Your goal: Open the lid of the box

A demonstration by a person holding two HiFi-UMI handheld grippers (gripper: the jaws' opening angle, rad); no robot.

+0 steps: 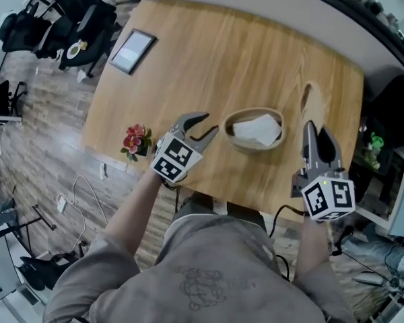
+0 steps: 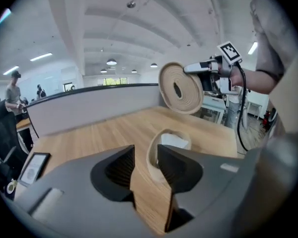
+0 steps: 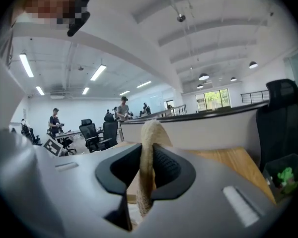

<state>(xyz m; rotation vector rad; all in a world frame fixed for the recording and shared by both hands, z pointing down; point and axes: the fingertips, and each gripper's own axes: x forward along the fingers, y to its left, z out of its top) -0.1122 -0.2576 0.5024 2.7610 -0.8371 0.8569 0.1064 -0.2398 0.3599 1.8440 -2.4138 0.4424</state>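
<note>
The lid [image 2: 181, 88] is off the box [image 1: 246, 147], held on edge right of it, its round face turned toward your left gripper [image 1: 205, 128]. Your right gripper [image 1: 318, 140] clamps its rim. The left jaws stand apart (nothing between them) beside the open box, lower centre of the table [image 1: 209, 52].

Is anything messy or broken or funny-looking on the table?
Nothing is spilled or broken. The only odd sight is the round lid: it is off the box and held up in the air on its edge by the right gripper. The box sits upright on the table, open, with something white inside.
</note>
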